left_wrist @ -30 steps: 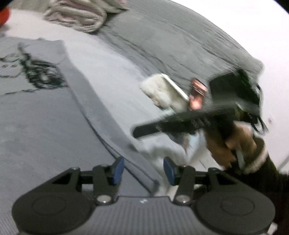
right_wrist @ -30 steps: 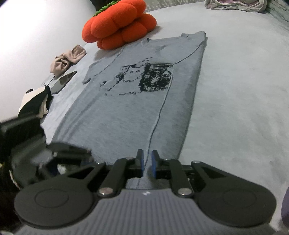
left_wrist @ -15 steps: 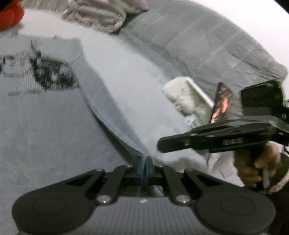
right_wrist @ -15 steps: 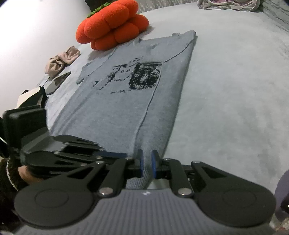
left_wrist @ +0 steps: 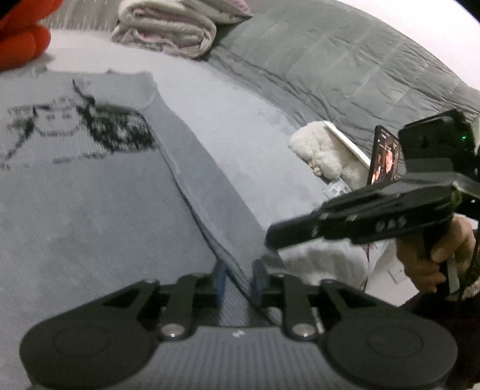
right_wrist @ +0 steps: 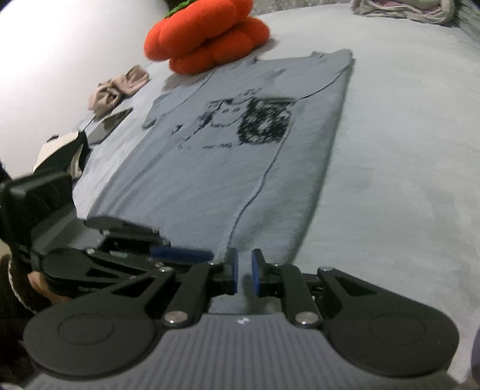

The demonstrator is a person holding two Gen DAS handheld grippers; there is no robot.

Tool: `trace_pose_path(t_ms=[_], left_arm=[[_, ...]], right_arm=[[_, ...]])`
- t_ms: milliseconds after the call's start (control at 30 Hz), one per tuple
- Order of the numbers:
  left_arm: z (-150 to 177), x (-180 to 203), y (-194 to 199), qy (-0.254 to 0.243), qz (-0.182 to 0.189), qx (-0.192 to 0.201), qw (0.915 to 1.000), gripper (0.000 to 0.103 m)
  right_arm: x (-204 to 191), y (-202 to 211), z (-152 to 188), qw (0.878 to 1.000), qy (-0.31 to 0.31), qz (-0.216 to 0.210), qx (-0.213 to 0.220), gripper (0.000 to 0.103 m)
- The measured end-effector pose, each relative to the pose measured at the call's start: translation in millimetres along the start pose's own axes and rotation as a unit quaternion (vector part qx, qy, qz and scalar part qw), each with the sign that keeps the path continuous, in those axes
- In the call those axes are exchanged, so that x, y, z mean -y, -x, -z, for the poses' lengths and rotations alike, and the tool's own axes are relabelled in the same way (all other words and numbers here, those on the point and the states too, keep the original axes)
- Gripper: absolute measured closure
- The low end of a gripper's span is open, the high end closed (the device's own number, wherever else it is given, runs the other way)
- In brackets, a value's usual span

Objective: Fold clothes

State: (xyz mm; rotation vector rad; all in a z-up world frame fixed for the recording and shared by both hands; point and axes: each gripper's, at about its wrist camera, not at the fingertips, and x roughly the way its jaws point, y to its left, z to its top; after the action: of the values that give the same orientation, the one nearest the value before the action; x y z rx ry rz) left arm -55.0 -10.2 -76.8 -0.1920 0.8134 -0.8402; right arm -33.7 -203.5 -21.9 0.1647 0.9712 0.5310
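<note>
A grey T-shirt (right_wrist: pixel 234 156) with a dark cat print lies flat on the grey bed, its right side folded inward. In the left wrist view the T-shirt (left_wrist: pixel 90 192) fills the left half. My left gripper (left_wrist: pixel 238 282) is partly open, its blue pads astride the shirt's bottom hem at the folded edge. My right gripper (right_wrist: pixel 243 271) has its pads close together on the hem of the shirt. The right gripper also shows in the left wrist view (left_wrist: pixel 375 210), and the left gripper in the right wrist view (right_wrist: pixel 126 240).
An orange plush pumpkin (right_wrist: pixel 207 33) sits past the collar. A beige cloth (right_wrist: pixel 120 90), a phone (right_wrist: pixel 111 124) and a cap lie left of the shirt. Folded laundry (left_wrist: pixel 168 27), a dark quilt (left_wrist: pixel 345 69), a white fluffy item (left_wrist: pixel 321 150) and a lit phone (left_wrist: pixel 385 159) lie right.
My left gripper closed on the hem half a second ago and has now opened partly. The right gripper stays pinched on the hem and both views drew slightly closer.
</note>
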Motion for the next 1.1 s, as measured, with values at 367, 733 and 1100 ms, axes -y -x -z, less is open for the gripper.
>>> trace_pose_path(t_ms=[367,733,1100], left_arm=[[-24,-25,40,0.007,-0.103,0.071,0.9922,0.032],[-77,-87,81,0.075,-0.268,0.118,0.9534,0.02],[-87,-212,113,0.281,-0.337,0.136,0.8882,0.021]], right_arm=[[-9,-14,-16,0.999,0.017,-0.002,-0.028,0.087],[-19,-32,-70,1.0,0.001,-0.014,0.014,0.064],[-14,-70,-116,0.999,-0.037,-0.003,0.031,0.064]])
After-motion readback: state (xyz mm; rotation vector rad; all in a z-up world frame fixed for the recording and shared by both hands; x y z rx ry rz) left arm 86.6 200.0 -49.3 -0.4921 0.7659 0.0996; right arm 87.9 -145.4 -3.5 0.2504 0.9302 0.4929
